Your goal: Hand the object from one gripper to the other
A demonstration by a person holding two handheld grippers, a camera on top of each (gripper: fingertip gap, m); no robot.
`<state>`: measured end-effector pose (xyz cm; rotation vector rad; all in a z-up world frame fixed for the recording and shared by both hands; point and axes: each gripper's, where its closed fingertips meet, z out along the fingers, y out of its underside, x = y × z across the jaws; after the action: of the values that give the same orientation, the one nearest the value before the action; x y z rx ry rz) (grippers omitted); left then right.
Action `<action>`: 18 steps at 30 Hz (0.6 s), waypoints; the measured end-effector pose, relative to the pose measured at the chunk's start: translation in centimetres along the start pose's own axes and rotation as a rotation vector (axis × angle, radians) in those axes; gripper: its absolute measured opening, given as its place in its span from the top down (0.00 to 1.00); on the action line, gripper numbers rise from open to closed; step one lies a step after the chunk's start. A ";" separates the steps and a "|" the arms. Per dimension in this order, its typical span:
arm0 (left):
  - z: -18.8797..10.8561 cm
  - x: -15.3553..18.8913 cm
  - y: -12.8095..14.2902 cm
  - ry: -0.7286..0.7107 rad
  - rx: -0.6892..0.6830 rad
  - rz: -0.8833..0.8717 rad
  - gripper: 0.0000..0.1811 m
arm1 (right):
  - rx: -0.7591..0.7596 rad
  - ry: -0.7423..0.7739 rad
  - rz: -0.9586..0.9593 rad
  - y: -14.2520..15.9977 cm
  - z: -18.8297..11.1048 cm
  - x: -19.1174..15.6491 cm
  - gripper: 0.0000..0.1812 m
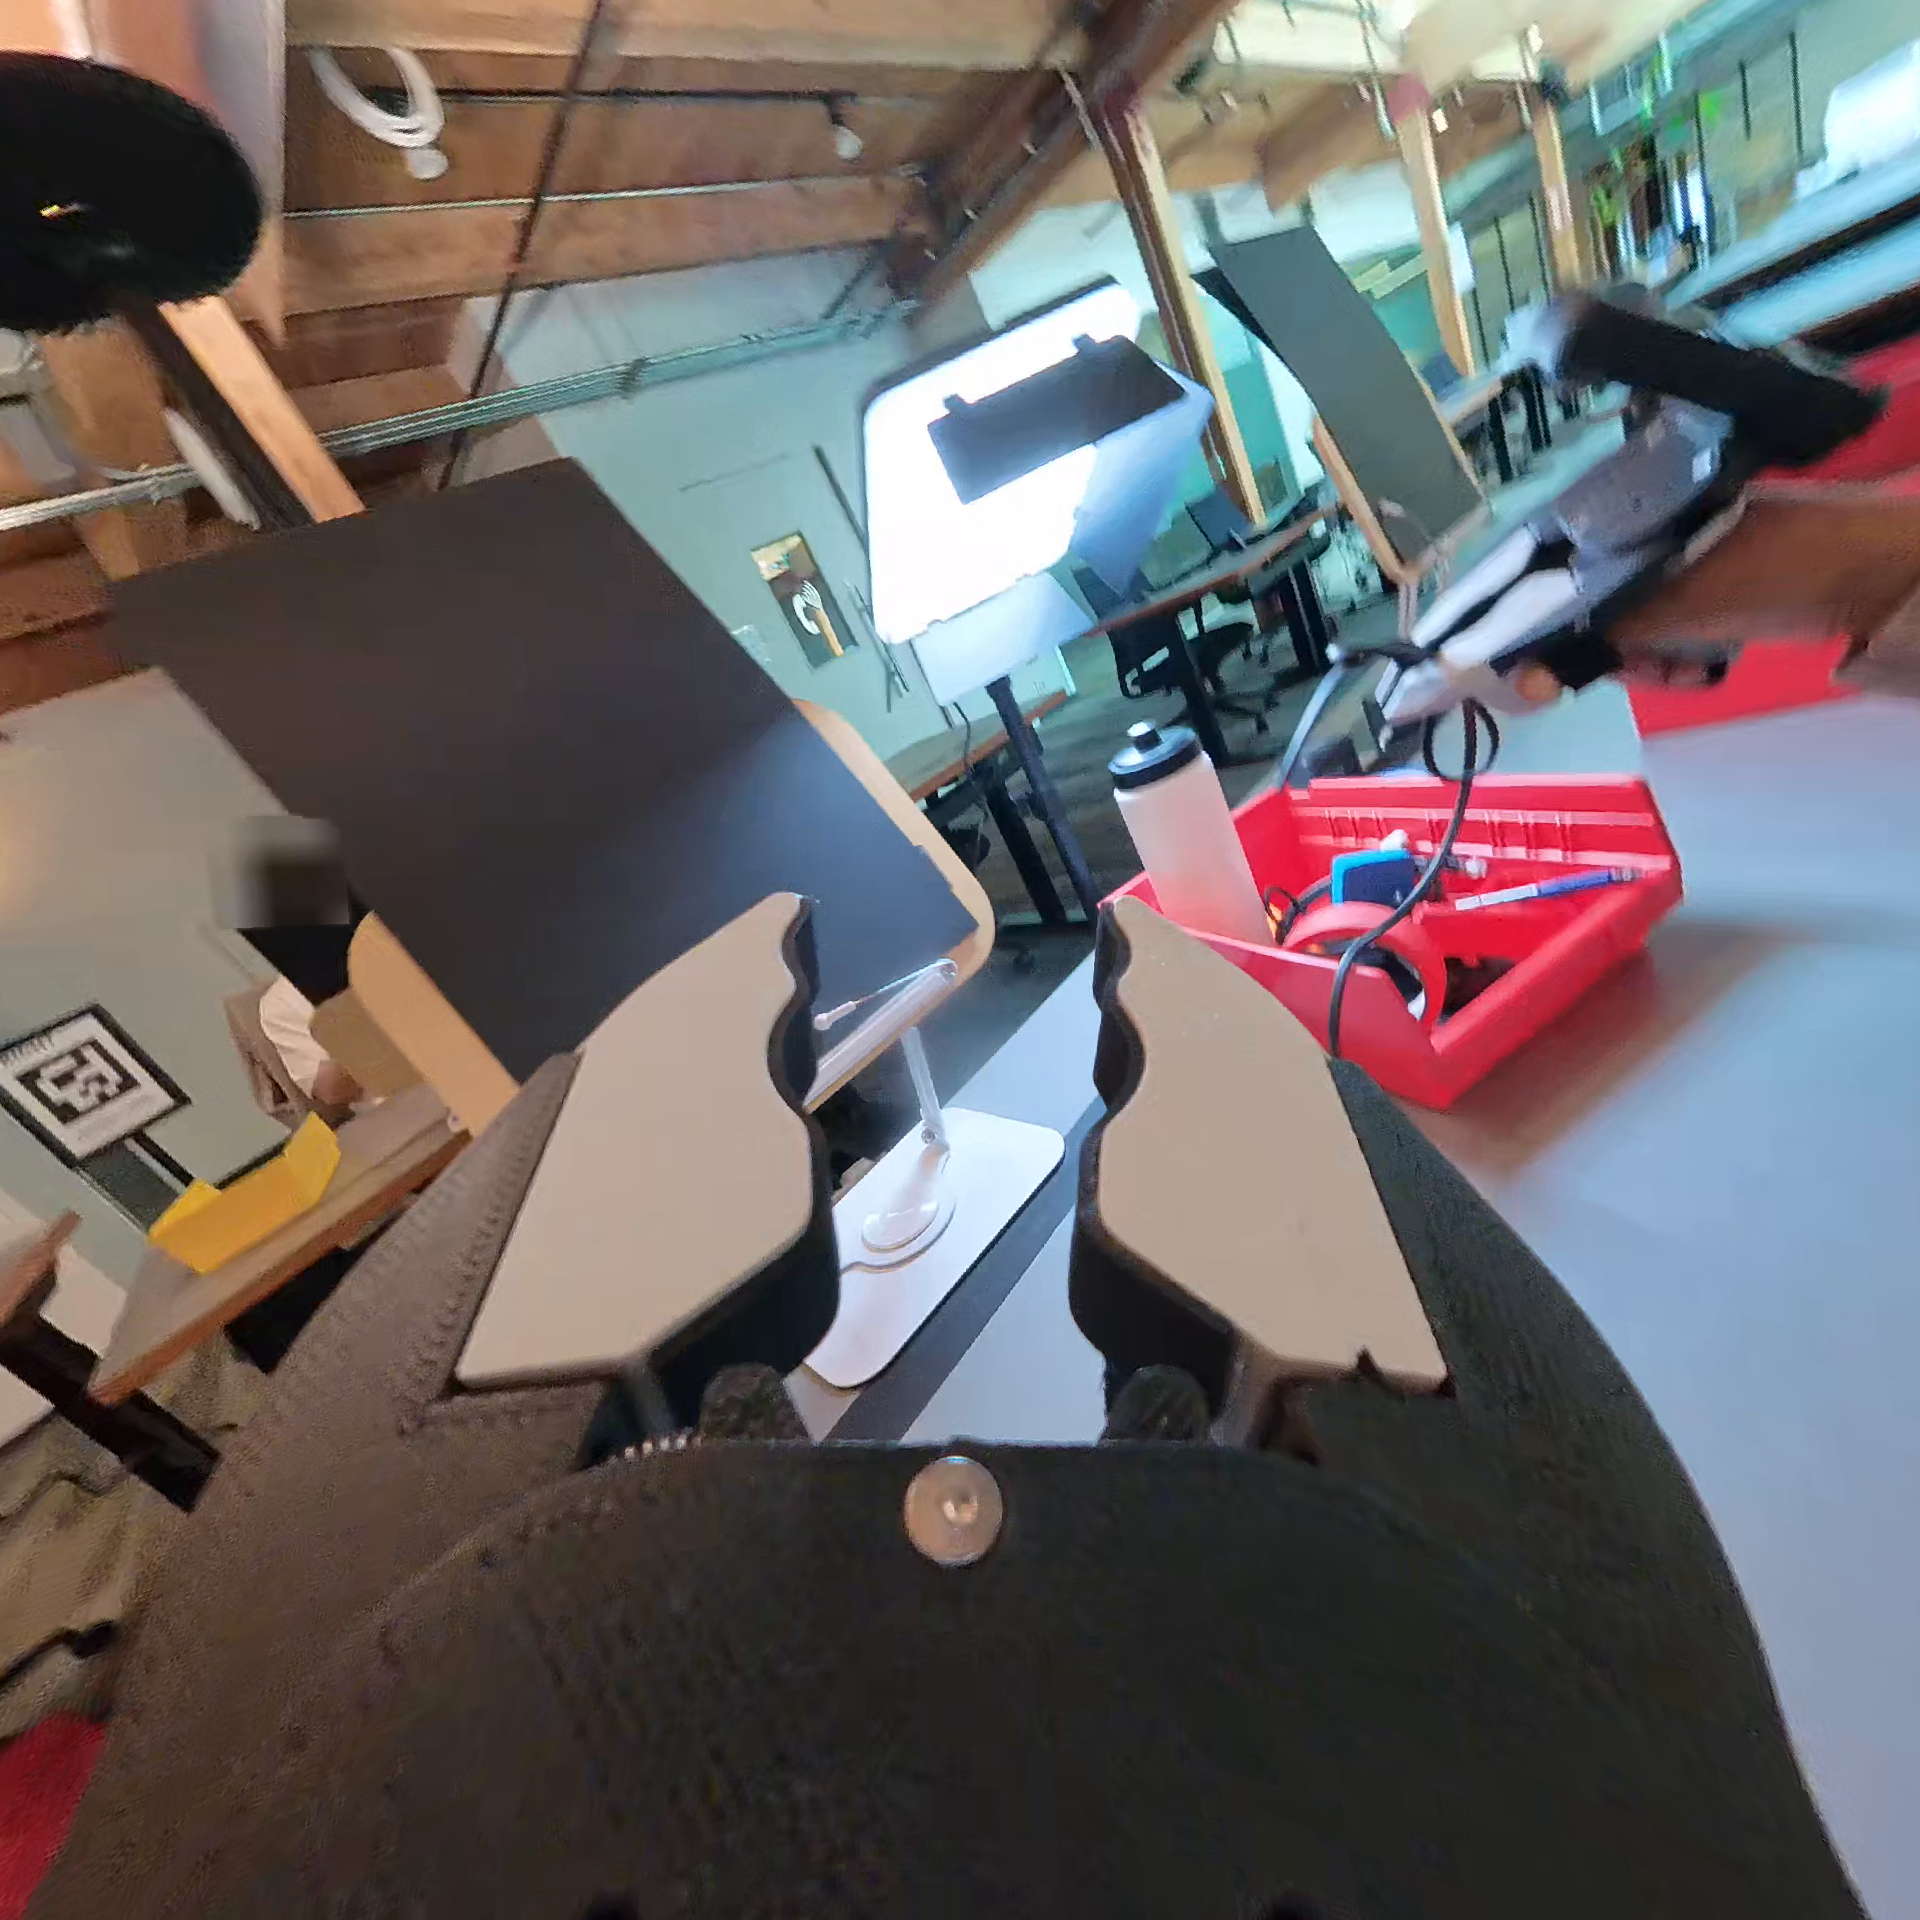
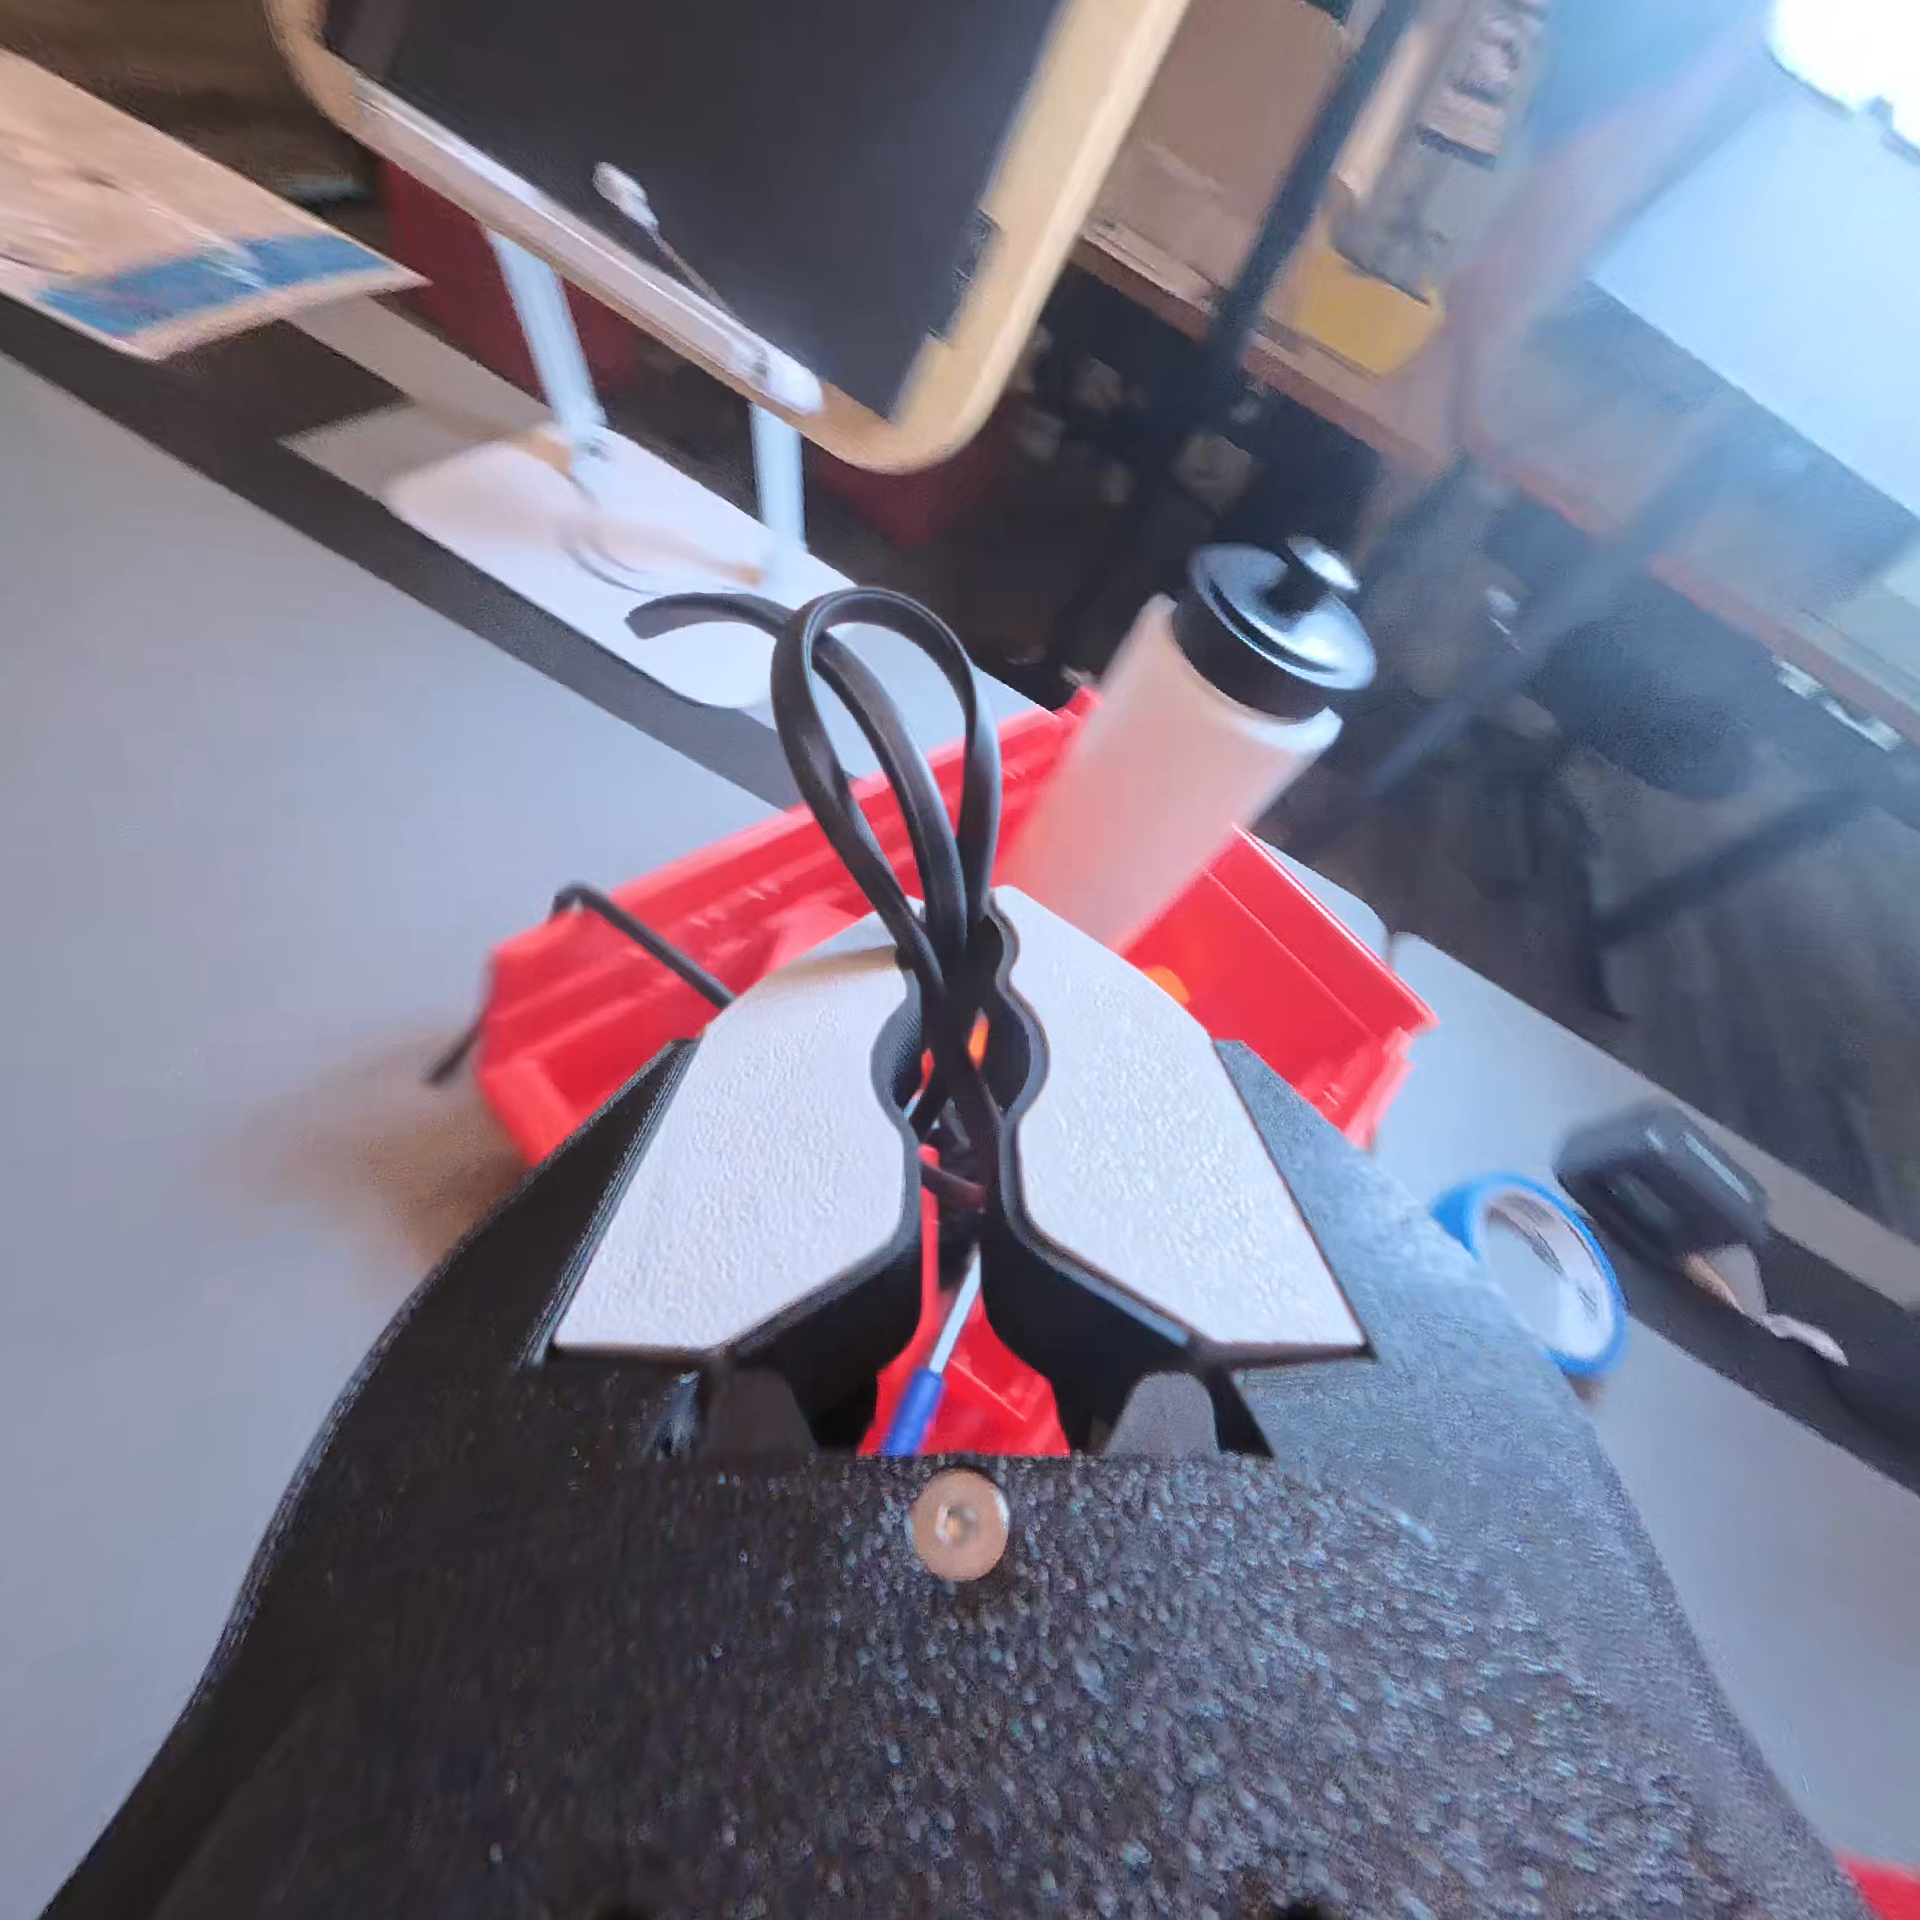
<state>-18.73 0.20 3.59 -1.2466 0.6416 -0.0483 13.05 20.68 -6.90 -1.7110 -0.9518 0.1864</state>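
Note:
My right gripper (image 2: 961, 940) is shut on a black cable (image 2: 883, 727). The cable's loop sticks up past the fingertips, and a strand trails off to the left. In the left wrist view the right gripper (image 1: 1403, 696) is held by a hand at the upper right, above the red bin (image 1: 1455, 1049), with the cable (image 1: 1459, 810) hanging from it down into the bin. My left gripper (image 1: 951, 920) is open and empty, raised over the grey table to the left of the bin and well apart from the cable.
The red bin (image 2: 1299, 966) holds a white bottle with a black cap (image 1: 1184, 831), a blue object, pens and red rings. A black board on a white stand (image 1: 935, 1247) is at the table's far edge. A blue tape roll (image 2: 1558, 1268) lies right of the bin. The gap from one gripper's tips to the other's is roughly 40 cm.

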 end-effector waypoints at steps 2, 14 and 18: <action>-0.8 -1.6 -0.1 -0.026 0.033 -0.070 0.73 | -0.042 0.131 0.035 2.1 1.1 3.0 0.97; -1.4 -4.9 2.5 -0.114 -0.042 -0.158 0.74 | -0.338 0.181 0.016 7.8 2.9 4.2 0.59; -2.6 -7.1 3.0 -0.158 -0.037 -0.206 0.74 | -0.171 0.074 -0.112 2.5 1.4 0.8 0.69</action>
<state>-26.71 1.60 3.48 -1.3342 0.3771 -0.1086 14.06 22.12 -9.32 -1.8015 -1.0291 -0.0330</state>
